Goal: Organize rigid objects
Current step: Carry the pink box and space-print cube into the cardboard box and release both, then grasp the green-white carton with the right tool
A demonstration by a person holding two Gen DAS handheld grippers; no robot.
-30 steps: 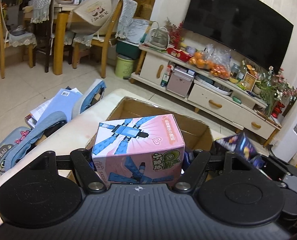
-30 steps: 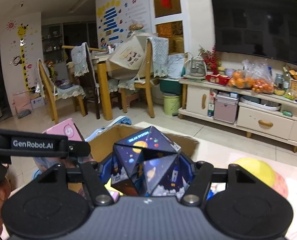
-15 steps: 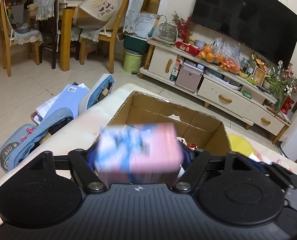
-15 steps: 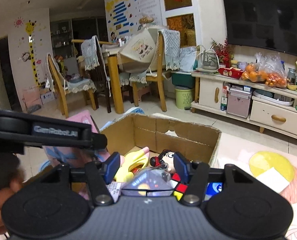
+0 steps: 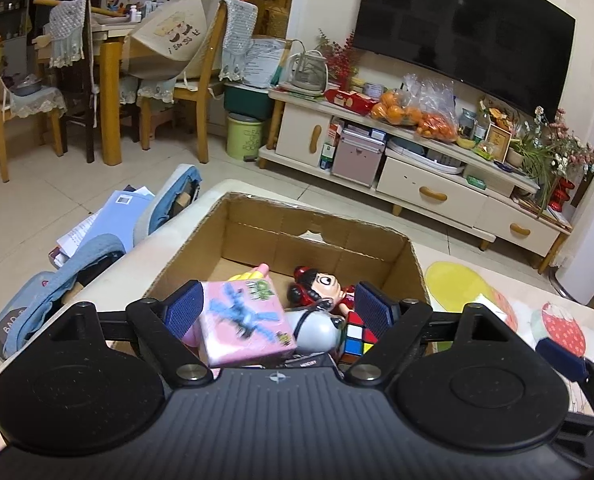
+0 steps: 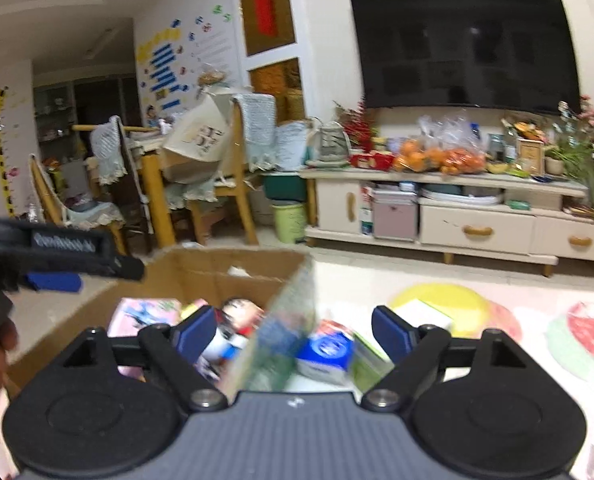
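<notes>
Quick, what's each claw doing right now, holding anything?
Left claw: opening, empty; the pink box lies loose in the cardboard box.
Right claw: opening, nothing held.

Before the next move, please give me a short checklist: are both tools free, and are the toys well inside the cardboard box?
1. Left tool empty, jaws opening: ok.
2. Pink box inside the cardboard box: ok, lying tilted.
3. Right tool empty, jaws opening: ok.
4. Doll and colour cube inside the box: ok.
5. Blue-and-white carton outside, on the table: not ok.
6. Dark star-printed toy settled: cannot tell, blurred.
</notes>
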